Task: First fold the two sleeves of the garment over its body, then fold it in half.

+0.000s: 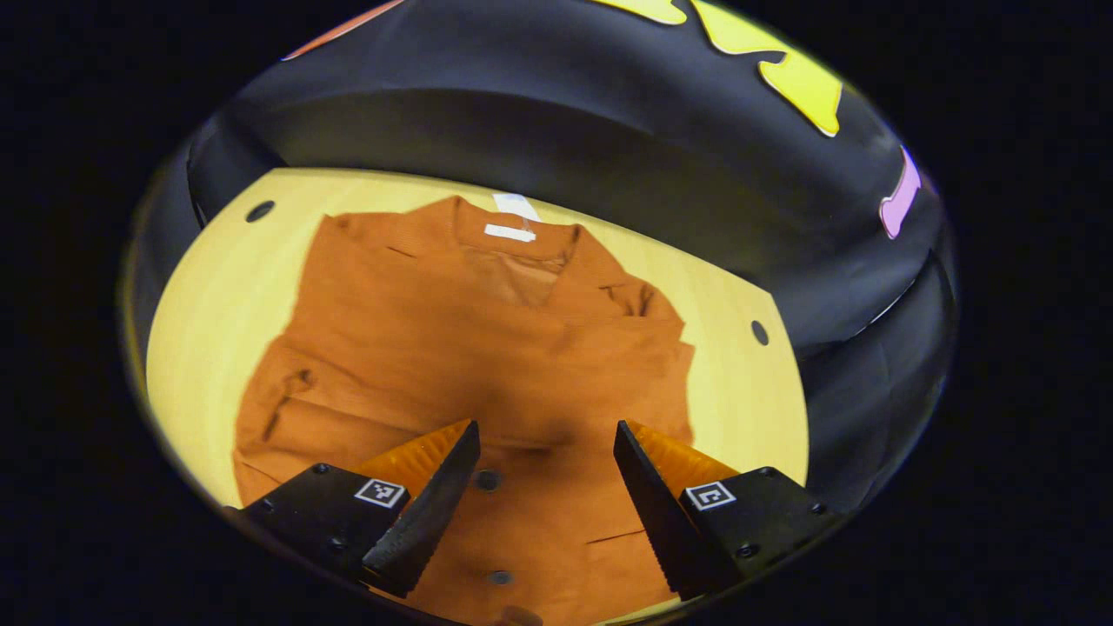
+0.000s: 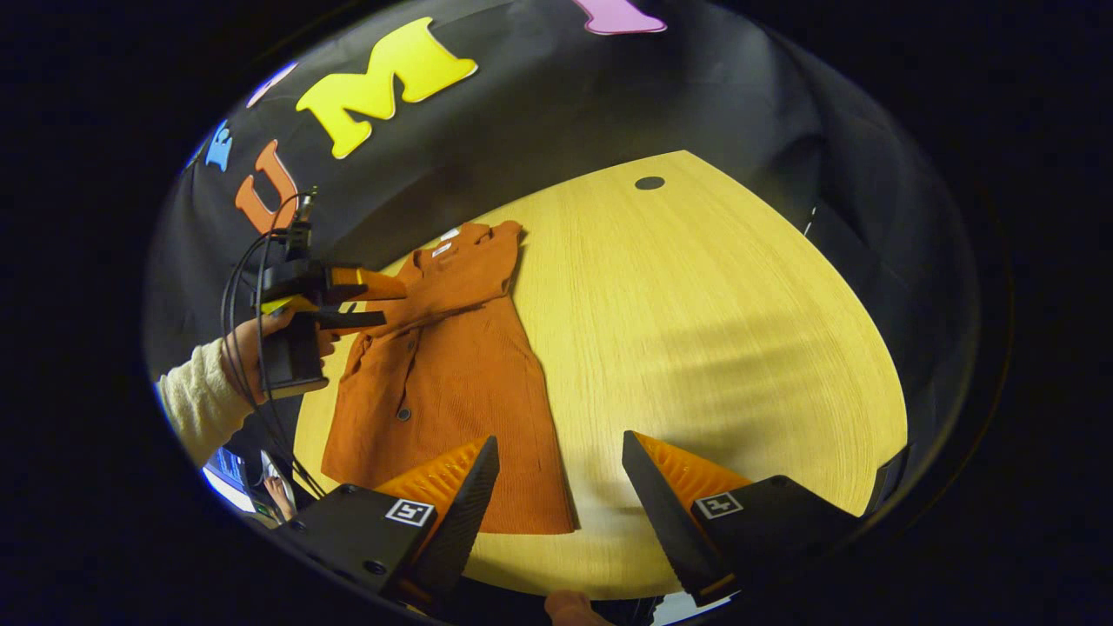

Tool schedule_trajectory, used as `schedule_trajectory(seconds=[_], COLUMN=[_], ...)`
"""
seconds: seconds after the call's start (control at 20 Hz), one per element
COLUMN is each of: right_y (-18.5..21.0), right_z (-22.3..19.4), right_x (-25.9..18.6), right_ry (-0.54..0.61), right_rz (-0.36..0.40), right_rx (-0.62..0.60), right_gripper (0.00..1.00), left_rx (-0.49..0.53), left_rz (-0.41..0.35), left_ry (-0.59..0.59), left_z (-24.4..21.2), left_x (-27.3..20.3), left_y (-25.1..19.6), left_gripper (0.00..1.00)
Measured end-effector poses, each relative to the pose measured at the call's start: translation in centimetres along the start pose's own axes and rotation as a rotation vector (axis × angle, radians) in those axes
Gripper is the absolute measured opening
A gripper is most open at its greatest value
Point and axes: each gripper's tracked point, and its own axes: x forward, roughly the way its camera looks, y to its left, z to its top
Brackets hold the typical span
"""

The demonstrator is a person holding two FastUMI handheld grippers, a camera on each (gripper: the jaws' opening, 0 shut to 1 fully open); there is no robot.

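Observation:
A rust-orange buttoned garment [image 1: 452,348] lies flat on the wooden table [image 1: 217,296], its collar and white label at the far end. Both sleeves look folded in over its body. My left gripper [image 1: 546,430] is open and hovers over the garment's middle, above the button line, with nothing between its fingers. In the right gripper view the garment [image 2: 452,382] is a narrow shape at left. There a hand in a cream sleeve [image 2: 200,400] holds the left gripper [image 2: 391,303] over its upper part. My right gripper [image 2: 560,439] is open by the near hem corner.
Bare table [image 2: 713,330] stretches to the right of the garment. Dark round holes sit in the tabletop [image 1: 259,211] [image 1: 759,332] [image 2: 649,183]. Black cables [image 2: 239,287] trail from the left gripper. The black cloth wall rings the table's far edge.

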Motion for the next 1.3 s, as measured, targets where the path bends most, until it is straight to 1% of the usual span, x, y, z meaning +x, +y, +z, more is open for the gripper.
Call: schedule_trajectory(seconds=[0.1,0.25,0.4,0.45,0.6,0.65,0.85,0.95,1.0,1.05,1.2,1.25,1.3], right_y=[0.6,0.9,1.3,1.5,2.0,2.0,2.2,2.2,2.2,2.1,1.8,1.7,1.8], right_z=[-1.2,-2.7,-4.1,-4.2,-4.2,-4.2,-5.1,-5.5,-5.7,-6.1,-7.1,-7.3,-7.3], right_x=[0.8,2.0,3.2,3.4,3.9,3.9,3.8,3.5,3.6,3.5,3.0,2.9,3.2], right_ry=[0.033,0.074,0.11,0.115,0.118,0.12,0.153,0.166,0.174,0.185,0.224,0.235,0.246], right_rz=[0.001,-0.019,-0.032,-0.037,-0.058,-0.064,-0.087,-0.095,-0.099,-0.102,-0.103,-0.101,-0.099], right_rx=[-0.026,-0.067,-0.078,-0.082,-0.102,-0.109,-0.117,-0.137,-0.148,-0.158,-0.17,-0.172,-0.172], right_gripper=[0.93,0.92,0.93,0.93,0.93,0.93,0.93,0.93,0.93,0.87,0.87,0.93,0.93], left_rx=[0.074,0.181,0.323,0.351,0.343,0.331,0.29,0.277,0.268,0.26,0.251,0.247,0.24], left_rz=[0.049,0.159,0.252,0.282,0.328,0.334,0.352,0.359,0.355,0.348,0.31,0.301,0.288], left_ry=[-0.037,-0.097,-0.109,-0.106,-0.073,-0.069,-0.043,-0.003,0.025,0.058,0.123,0.135,0.158], left_z=[-1.3,-3.5,-7.0,-8.1,-11.5,-12.6,-15.0,-15.8,-16.3,-17.1,-18.3,-18.4,-18.7], left_x=[-2.0,-5.4,-8.2,-8.8,-10.4,-11.0,-12.5,-12.5,-12.5,-12.9,-13.3,-13.1,-13.2], left_y=[3.9,10.0,15.3,16.8,19.8,20.5,23.0,23.8,24.2,24.6,24.7,24.6,24.4], left_gripper=[1.0,1.0,1.0,1.0,1.0,0.98,0.98,0.98,0.98,0.98,0.98,0.98,0.98])
